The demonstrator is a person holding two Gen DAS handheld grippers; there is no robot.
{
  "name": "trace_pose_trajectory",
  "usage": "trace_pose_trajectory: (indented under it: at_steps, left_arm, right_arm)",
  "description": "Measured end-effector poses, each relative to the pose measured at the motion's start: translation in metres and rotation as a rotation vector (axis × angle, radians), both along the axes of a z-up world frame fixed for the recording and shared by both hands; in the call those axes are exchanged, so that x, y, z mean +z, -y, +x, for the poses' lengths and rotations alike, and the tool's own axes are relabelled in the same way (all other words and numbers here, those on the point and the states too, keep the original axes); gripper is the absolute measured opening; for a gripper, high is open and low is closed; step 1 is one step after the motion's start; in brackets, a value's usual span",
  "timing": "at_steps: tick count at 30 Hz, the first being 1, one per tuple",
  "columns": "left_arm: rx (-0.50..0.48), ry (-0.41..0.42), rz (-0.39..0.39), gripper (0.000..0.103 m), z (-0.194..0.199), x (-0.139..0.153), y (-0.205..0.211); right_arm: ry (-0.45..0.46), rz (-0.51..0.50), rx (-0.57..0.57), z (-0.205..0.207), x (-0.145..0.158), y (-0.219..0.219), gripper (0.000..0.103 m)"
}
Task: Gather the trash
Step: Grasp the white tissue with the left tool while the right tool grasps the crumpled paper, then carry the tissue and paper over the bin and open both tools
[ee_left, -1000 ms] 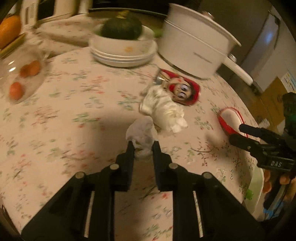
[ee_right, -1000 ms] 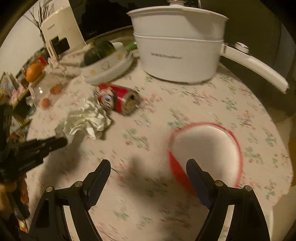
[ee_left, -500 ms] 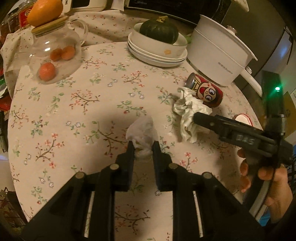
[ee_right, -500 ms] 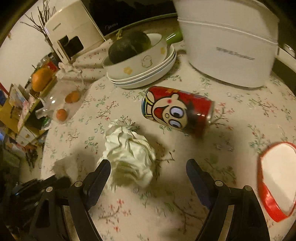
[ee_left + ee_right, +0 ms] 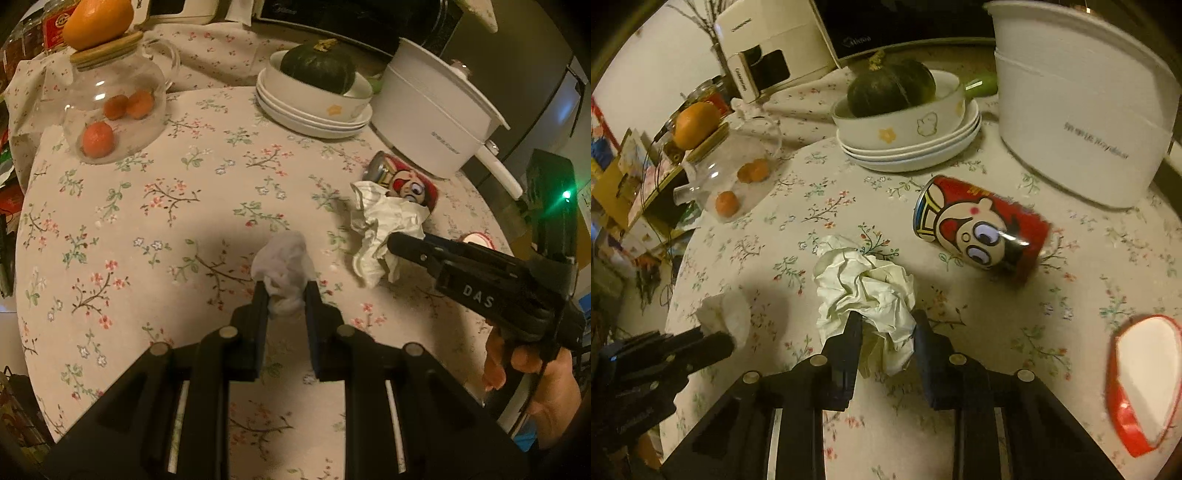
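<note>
Trash lies on the flowered desk (image 5: 155, 206) in front of you. Your left tongs (image 5: 283, 297) pinch a small wad of white tissue (image 5: 282, 262) between their pads, held just above the cloth. Your right tongs (image 5: 886, 325) are closing around the larger crumpled paper ball (image 5: 864, 284); the paper sits between the jaws, and both pads appear to touch its lower folds. In the left view you can see those right tongs (image 5: 406, 245) reaching into the same paper ball (image 5: 384, 229), with your hand (image 5: 528, 373) on the grip.

Just beyond the paper ball lies a red drink can (image 5: 982, 232) on its side, printed with a cartoon face, close to the paper but apart from it in the right view. A red-rimmed white lid (image 5: 1141, 384) lies near the desk's right edge. Farther back stand a white electric pot (image 5: 1082, 99), a stack of white bowls (image 5: 912, 129) carrying a dark green squash (image 5: 890, 88), and a glass teapot (image 5: 110, 107) with small orange fruits inside and an orange (image 5: 98, 22) on its lid.
</note>
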State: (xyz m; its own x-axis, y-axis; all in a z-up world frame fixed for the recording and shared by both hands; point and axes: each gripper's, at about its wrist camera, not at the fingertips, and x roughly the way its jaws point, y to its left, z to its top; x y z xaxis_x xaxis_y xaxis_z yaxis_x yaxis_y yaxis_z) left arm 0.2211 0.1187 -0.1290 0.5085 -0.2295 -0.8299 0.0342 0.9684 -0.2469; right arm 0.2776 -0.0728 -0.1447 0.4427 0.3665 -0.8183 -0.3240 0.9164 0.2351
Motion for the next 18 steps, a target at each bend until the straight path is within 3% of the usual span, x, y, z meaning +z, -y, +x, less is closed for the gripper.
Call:
trace_pose_trajectory:
  at_steps: [18]
  left_arm:
    - [-0.146,0.062,0.013,0.021,-0.047,0.034,0.085]
  right_arm:
    - [0.022,-0.055,-0.072,-0.079,0.042,0.091,0.028]
